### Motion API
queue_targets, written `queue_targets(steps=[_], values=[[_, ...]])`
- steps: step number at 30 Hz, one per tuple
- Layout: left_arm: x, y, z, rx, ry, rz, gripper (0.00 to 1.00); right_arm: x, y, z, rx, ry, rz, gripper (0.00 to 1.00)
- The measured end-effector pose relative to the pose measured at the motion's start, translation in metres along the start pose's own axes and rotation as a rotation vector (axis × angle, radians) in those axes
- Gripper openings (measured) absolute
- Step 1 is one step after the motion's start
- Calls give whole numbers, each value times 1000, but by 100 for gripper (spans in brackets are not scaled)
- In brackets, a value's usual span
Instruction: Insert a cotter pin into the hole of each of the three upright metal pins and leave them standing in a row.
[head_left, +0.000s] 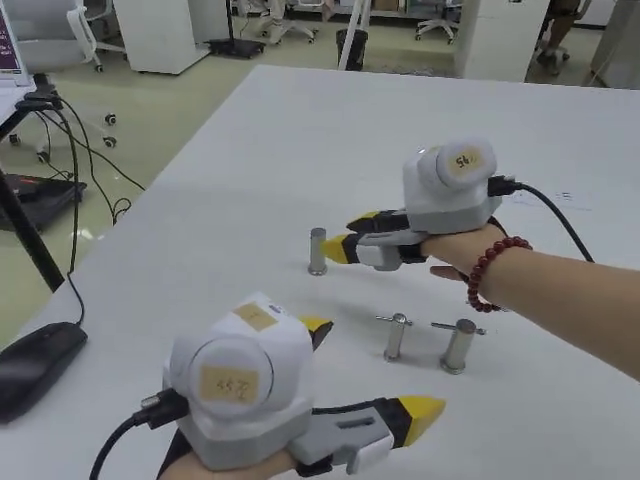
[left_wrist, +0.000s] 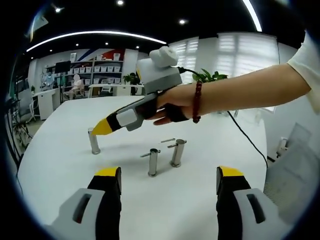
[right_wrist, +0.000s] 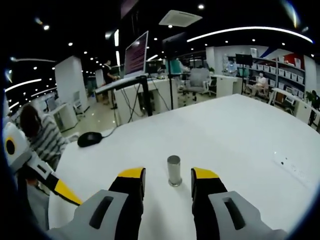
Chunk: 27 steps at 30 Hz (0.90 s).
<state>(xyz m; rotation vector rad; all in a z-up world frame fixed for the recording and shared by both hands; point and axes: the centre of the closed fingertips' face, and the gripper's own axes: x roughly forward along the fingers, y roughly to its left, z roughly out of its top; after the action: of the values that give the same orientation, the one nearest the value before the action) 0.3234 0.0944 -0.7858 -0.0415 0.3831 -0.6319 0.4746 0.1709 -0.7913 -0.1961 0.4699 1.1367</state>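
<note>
Three upright metal pins stand on the white table. The far-left pin has a bare top with no cotter pin showing. The middle pin and the right pin each carry a cotter pin through the top. My right gripper is open, with the bare pin standing just between its yellow fingertips and a gap on each side. My left gripper is open and holds nothing, near the front edge, short of the two pinned ones.
A black mouse with its cable lies at the table's left edge. A tripod leg and cables stand on the floor beyond that edge. A cable trails from the right gripper across the table.
</note>
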Motion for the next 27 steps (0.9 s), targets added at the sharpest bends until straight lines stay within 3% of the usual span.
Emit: queue_targets(steps=[6,10,19,27], values=[[-6,2,1,27,-3,-2,88,21,-3,-7,11,15,-9,34],[-9,3,3,26,-5,-2,89,30,-7,-13,24,36,-32,33],[-13,8,9,9,-31,12,99,38,-4,-17,34,33,-39,22],[-24,18,13,9,-43,29,99,43,-7,-17,50,37,-71,18]])
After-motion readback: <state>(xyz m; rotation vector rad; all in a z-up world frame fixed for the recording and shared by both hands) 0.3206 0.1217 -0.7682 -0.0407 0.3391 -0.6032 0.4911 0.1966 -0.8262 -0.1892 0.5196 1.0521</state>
